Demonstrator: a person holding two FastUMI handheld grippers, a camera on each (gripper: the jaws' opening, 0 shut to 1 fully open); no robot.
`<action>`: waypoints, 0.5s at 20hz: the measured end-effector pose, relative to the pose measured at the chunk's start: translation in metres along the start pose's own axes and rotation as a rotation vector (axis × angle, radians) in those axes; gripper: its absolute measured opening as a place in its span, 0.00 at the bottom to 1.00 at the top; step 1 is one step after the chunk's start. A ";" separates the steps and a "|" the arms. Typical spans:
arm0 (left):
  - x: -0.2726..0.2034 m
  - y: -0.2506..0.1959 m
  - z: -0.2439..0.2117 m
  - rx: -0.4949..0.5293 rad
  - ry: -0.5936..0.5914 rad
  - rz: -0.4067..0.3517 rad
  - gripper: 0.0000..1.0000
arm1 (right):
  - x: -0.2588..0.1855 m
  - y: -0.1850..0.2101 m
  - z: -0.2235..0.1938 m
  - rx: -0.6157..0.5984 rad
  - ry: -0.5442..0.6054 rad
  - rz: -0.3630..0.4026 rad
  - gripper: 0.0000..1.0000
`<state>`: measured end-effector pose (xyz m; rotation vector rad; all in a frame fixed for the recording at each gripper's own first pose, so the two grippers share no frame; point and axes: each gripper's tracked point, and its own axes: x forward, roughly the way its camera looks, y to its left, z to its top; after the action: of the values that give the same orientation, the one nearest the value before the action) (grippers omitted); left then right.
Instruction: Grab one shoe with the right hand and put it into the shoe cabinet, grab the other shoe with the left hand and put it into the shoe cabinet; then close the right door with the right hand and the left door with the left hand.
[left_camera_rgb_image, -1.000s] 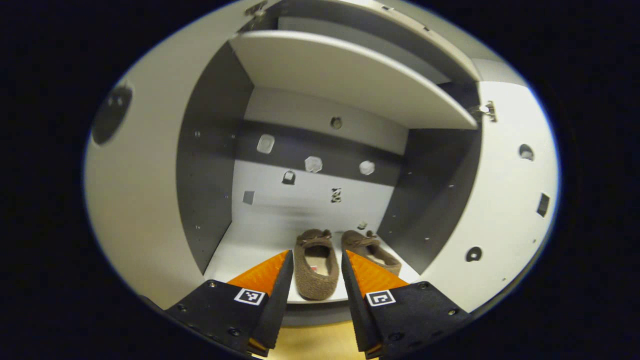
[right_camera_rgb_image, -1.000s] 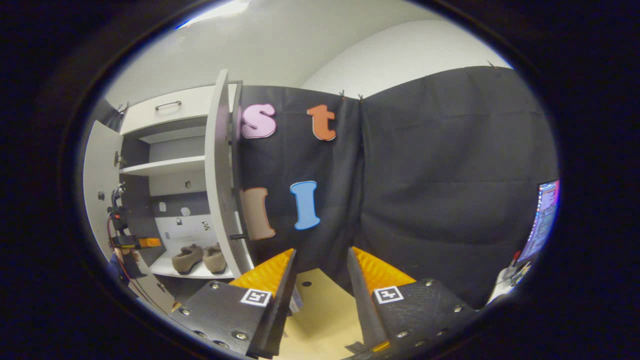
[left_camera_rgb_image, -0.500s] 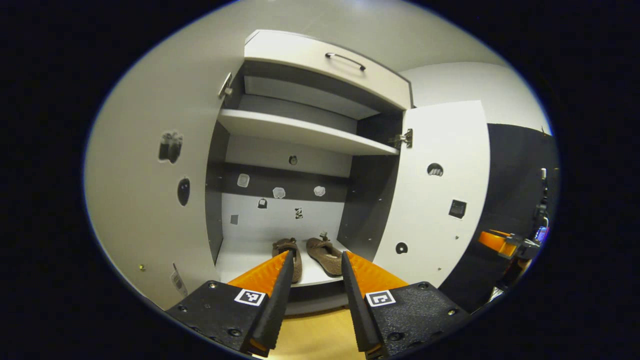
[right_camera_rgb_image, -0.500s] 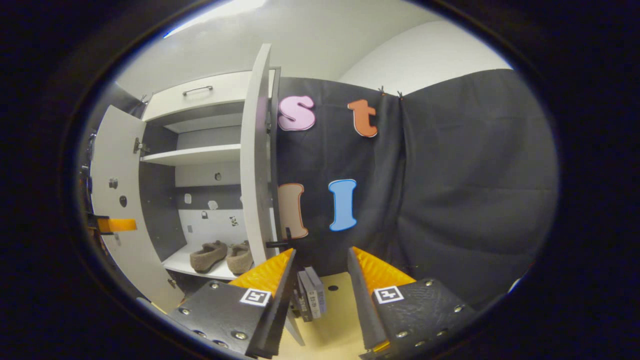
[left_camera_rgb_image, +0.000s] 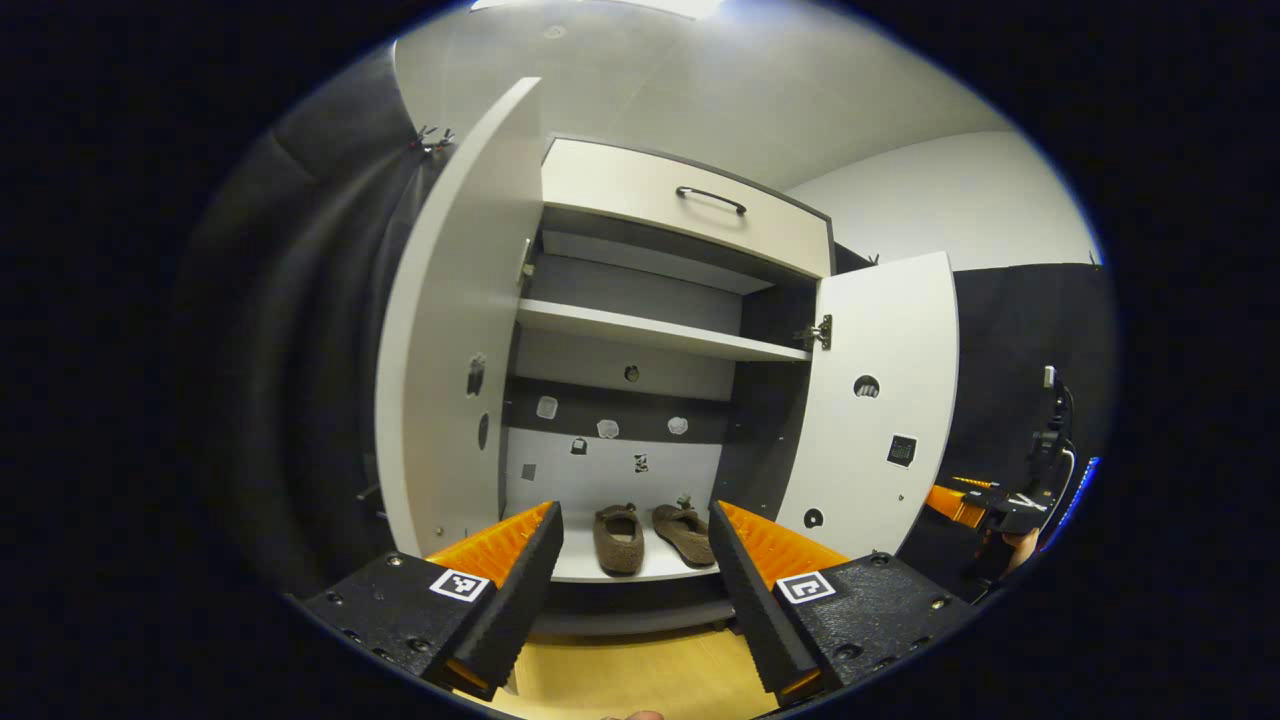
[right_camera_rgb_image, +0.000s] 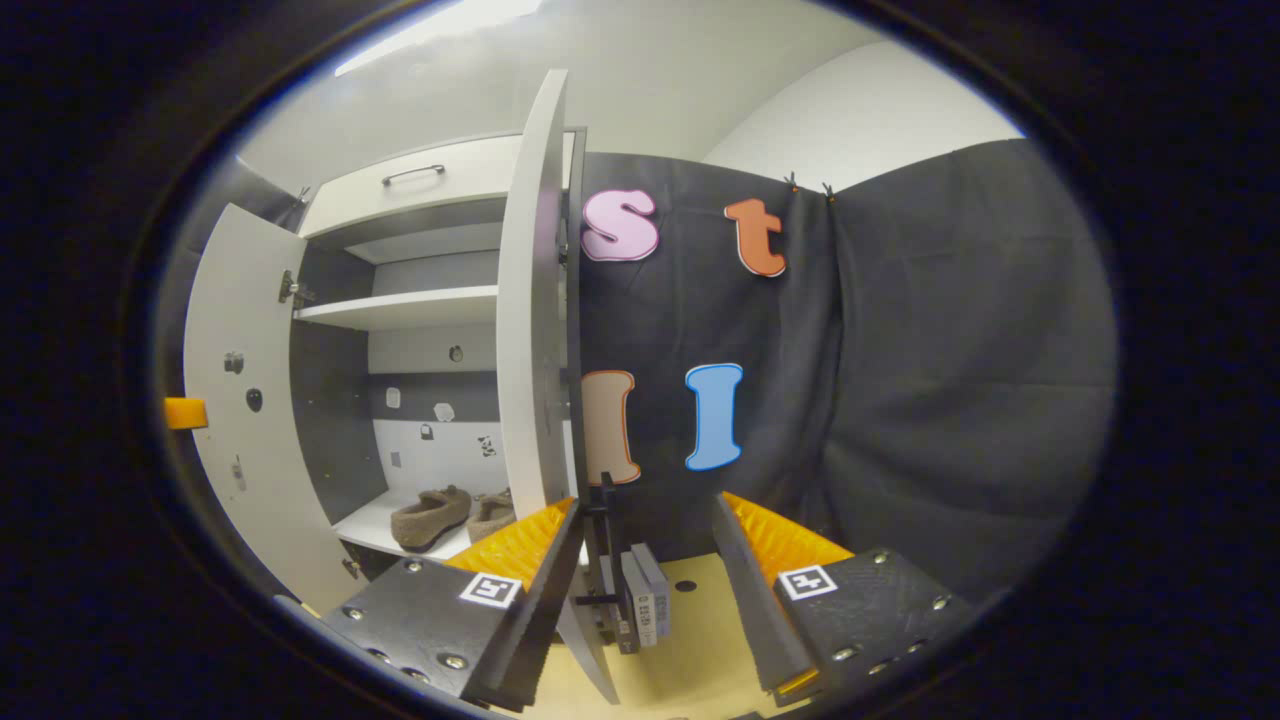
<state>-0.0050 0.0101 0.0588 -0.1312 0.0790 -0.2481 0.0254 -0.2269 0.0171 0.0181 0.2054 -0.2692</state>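
Two brown shoes sit side by side on the bottom shelf (left_camera_rgb_image: 640, 570) of the shoe cabinet (left_camera_rgb_image: 680, 210): the left shoe (left_camera_rgb_image: 618, 538) points straight in, the right shoe (left_camera_rgb_image: 686, 533) lies just beside it, angled a little. In the right gripper view the same pair shows past the door edge, one shoe (right_camera_rgb_image: 430, 517) in full and the other (right_camera_rgb_image: 492, 516) partly hidden behind the right door (right_camera_rgb_image: 530, 300).

Both doors stand wide open. From my left claw (left_camera_rgb_image: 628, 560) I see the left door (left_camera_rgb_image: 450, 330) swung out on one side and the right door (left_camera_rgb_image: 880, 400) on the other, with an upper shelf (left_camera_rgb_image: 660, 335) above the shoes and a drawer (left_camera_rgb_image: 690, 215) with a dark handle on top. My left claw is released, its fingers spread apart and holding nothing, well back from the cabinet over the pale wooden floor (left_camera_rgb_image: 640, 680).

My right claw (right_camera_rgb_image: 640, 560) is released too, fingers apart and empty. The right door's outer edge runs down just in front of it, near my left-hand finger, and I cannot tell whether they touch. Between the fingers, low on the floor, stand a few small grey blocks (right_camera_rgb_image: 645, 600). In the left gripper view, the right claw (left_camera_rgb_image: 960, 500) shows far off beside the right door.
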 end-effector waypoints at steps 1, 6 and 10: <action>-0.005 0.007 0.001 -0.007 -0.008 0.022 0.84 | 0.000 0.000 0.000 -0.014 -0.004 0.001 0.79; -0.024 0.047 0.004 -0.048 -0.036 0.137 0.89 | 0.000 0.013 0.000 -0.021 -0.006 0.039 0.72; -0.042 0.070 0.002 -0.085 -0.035 0.205 0.90 | -0.003 0.040 0.000 -0.023 -0.001 0.123 0.72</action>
<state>-0.0284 0.0879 0.0540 -0.2102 0.0672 -0.0375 0.0334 -0.1879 0.0168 0.0082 0.2054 -0.1448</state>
